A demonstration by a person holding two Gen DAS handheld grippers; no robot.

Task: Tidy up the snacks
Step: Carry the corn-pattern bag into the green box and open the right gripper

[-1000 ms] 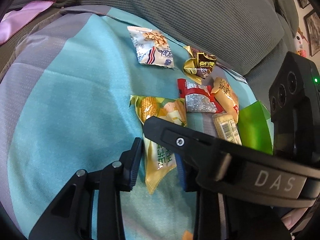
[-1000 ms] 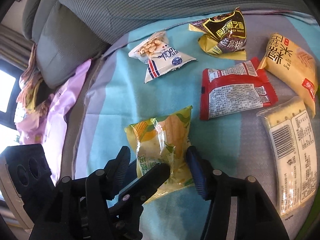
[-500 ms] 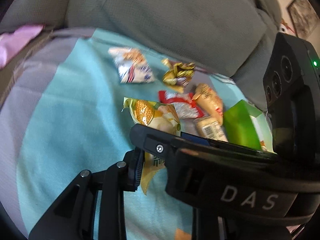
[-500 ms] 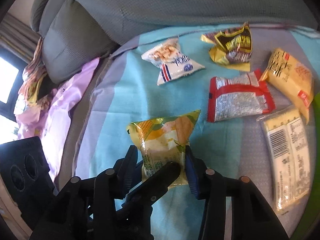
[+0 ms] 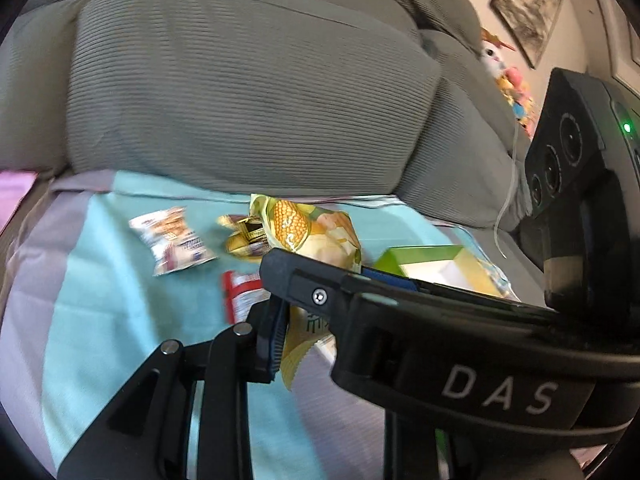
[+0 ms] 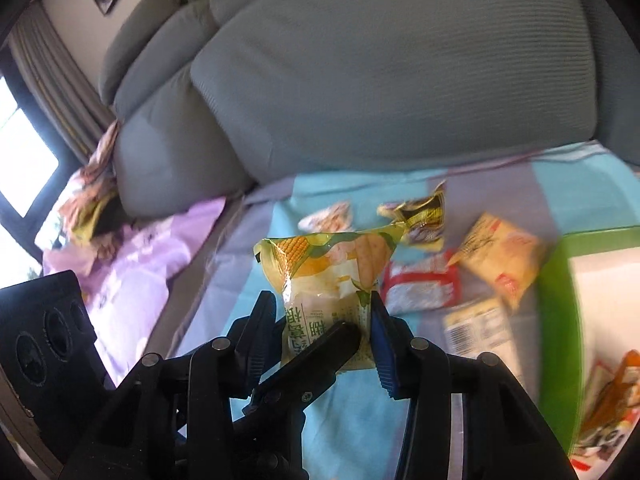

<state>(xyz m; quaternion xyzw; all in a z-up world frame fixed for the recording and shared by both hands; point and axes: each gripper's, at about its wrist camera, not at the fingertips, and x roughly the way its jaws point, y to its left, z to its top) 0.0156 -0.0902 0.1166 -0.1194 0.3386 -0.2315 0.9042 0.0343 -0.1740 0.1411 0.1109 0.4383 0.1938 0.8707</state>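
Both grippers pinch the corn snack packet [image 6: 332, 280], upright; the green box [image 6: 560, 280] lies to your right gripper's [image 6: 324, 332] right.

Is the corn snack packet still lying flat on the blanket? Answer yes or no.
No, the corn snack packet stands upright, gripped by the right gripper, lifted off the blanket.

Left tongs [image 5: 294, 330] grip the corn snack packet [image 5: 312, 236] above the blue cloth [image 5: 120, 280].
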